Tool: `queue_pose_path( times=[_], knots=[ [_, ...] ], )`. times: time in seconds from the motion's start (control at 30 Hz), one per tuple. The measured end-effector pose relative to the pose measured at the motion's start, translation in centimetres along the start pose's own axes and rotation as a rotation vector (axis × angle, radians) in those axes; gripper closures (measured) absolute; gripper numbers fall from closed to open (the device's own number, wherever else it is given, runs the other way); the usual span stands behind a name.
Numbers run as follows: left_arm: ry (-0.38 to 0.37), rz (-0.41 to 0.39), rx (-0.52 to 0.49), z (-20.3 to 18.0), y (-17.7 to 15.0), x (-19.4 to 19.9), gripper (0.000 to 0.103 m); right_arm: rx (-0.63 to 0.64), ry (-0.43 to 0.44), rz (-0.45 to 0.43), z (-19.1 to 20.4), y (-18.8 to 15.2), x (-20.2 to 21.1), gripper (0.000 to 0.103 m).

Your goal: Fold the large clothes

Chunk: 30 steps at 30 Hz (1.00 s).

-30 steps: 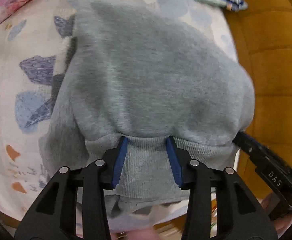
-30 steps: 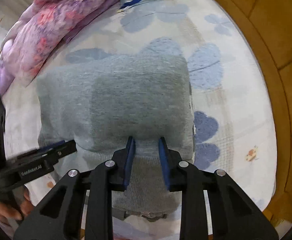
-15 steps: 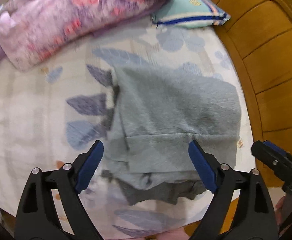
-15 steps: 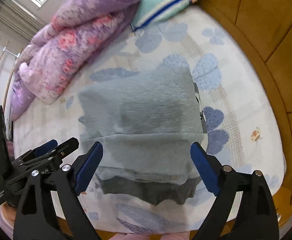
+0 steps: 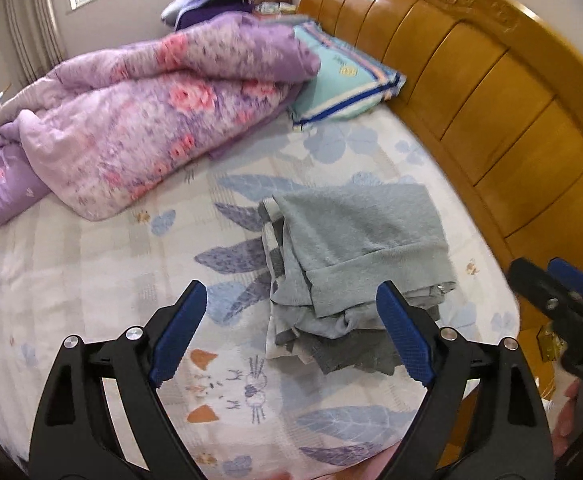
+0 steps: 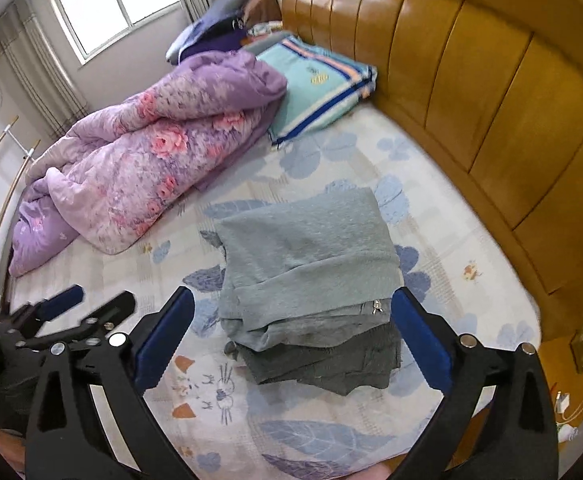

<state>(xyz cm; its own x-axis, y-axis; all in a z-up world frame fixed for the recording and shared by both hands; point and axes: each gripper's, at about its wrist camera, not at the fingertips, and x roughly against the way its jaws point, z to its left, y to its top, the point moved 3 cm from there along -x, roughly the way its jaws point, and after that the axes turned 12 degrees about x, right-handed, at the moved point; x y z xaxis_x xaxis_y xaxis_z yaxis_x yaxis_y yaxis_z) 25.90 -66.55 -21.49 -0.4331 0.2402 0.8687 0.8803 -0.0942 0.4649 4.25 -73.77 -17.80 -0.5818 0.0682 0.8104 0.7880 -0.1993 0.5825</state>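
Observation:
A light grey sweatshirt [image 5: 355,232] lies folded on the bed sheet [image 5: 91,272], its ribbed hem toward me, stacked on a darker grey garment [image 6: 331,360]. In the right wrist view the same sweatshirt [image 6: 307,248] shows a small zipper pull at its front edge. My left gripper [image 5: 291,292] hangs open well above the pile, its blue pads touching nothing. My right gripper [image 6: 293,296] is also above the pile; its jaws are opening wide and nothing is between them. Each gripper shows at the edge of the other's view.
A purple floral quilt [image 5: 139,120] is bunched at the back left of the bed. A teal striped pillow [image 5: 343,80] rests against the wooden headboard [image 5: 491,100], which runs along the right. A window [image 6: 115,4] is behind. The bed's front edge is just below the grippers.
Both grippers let go of the grey ribbed hem, opened wide, then rose and drew back. The sweatshirt now lies folded on the bed.

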Motion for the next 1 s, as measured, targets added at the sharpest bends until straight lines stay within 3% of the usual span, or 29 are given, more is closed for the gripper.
queue_pose_path(
  times=[0.27,0.53,0.77,1.0],
  knots=[
    [-0.072,-0.073,0.009,3.7,-3.8,7.7,0.016,0.078,-0.043,-0.090,6.5,-3.1,5.9,0.008],
    [-0.080,-0.133,-0.026,8.7,-9.1,13.6,0.017,0.066,-0.055,-0.164,13.7,-8.6,10.7,0.008],
    [-0.071,-0.121,-0.059,13.7,-13.0,18.6,0.017,0.019,-0.084,-0.177,18.9,-12.9,14.2,0.008],
    [-0.071,-0.128,-0.070,17.5,-14.4,21.8,0.017,-0.008,-0.092,-0.155,23.0,-14.3,15.6,0.008]
  ],
)
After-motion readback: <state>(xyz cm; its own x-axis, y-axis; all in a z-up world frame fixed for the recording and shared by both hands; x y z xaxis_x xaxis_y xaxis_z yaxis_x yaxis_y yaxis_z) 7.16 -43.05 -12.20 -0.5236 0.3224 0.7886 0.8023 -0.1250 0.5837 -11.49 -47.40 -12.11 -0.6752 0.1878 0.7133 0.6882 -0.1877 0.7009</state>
